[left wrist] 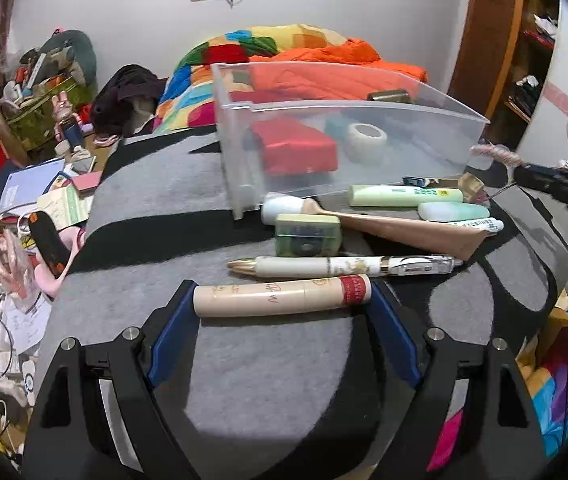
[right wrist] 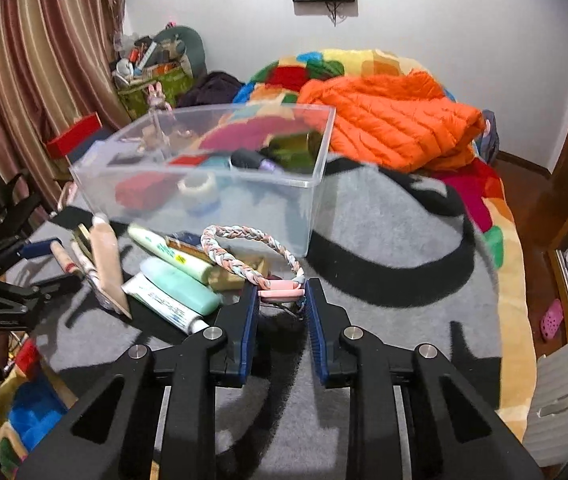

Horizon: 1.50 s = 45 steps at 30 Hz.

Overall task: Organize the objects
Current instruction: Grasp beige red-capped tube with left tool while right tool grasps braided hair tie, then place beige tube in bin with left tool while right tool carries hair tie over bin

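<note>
Sitting on the grey and black blanket (left wrist: 268, 380), clear plastic bin (left wrist: 348, 120) taken as the landmark: red box (left wrist: 296, 152) and tape roll (left wrist: 367, 137) lay inside it. Crowded just in front of the bin: green tube (left wrist: 404, 195), mint bottle (left wrist: 453, 211), small green box (left wrist: 308, 234), tan paper wedge (left wrist: 412, 232), white pen (left wrist: 344, 267). Nearest of that row, furthest from the bin, beige tube (left wrist: 282, 295) lay crosswise between the spread fingers of left gripper (left wrist: 282, 300); whether the pads touched its ends could not be told. White pen and small green box stood between that tube and the bin. Right gripper (right wrist: 282, 294), jaws drawn in, pinched the pink clasp of a braided bracelet (right wrist: 244, 240), its loop raised over the clutter in front of the bin. Beyond the bin lay orange jacket (right wrist: 396, 128) on a patchwork quilt (right wrist: 496, 208).
</note>
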Motion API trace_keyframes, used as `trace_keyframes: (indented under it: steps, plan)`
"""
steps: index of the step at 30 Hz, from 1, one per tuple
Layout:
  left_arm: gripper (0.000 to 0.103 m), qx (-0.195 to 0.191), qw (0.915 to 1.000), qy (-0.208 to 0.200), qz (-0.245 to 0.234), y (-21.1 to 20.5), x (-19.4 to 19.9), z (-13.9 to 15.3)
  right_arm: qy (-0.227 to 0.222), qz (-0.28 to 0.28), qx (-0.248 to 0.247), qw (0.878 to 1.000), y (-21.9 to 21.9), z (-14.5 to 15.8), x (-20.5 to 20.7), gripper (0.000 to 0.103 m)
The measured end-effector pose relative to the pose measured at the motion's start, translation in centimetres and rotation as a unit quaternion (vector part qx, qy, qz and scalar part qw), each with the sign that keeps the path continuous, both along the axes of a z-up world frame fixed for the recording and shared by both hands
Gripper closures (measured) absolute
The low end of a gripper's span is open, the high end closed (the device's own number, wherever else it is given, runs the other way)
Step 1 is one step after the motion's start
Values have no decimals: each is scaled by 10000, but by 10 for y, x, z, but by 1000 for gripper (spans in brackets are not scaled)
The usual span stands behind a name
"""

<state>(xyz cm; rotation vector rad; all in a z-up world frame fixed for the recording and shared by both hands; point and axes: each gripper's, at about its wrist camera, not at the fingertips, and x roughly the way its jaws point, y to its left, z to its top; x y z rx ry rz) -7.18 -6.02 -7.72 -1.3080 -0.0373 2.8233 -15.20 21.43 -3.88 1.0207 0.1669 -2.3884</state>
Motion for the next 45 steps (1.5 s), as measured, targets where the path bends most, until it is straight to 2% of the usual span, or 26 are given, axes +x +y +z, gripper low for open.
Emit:
trace_keyframes:
  steps: [5,11,16,20,28,40,45]
  plan:
    - [19,23,9997,189,134,-7,10,14,295,44,-166,9994,3,25,8,82]
    - [19,75,9980,597,182,-9,10,50,608,10,-353,9975,-2,52,2,82]
    - [19,104,9960,863,187,-7,-6,76,688,-65,-593,9958,-7,67,-16,82]
    - [19,155,9953,938,199,-4,-23,86,718,-65,-640,9953,-18,72,-30,82]
    - [19,215,9967,785,-36,7,-67,89,532,85,-582,9968,-41,64,-58,82]
    - [19,41,9996,170,-200,21,-116,57,-159,115,-323,9993,-54,18,-78,82]
    - [19,7,9997,6,-250,23,-129,53,-24,105,-547,9984,-48,36,-78,82]
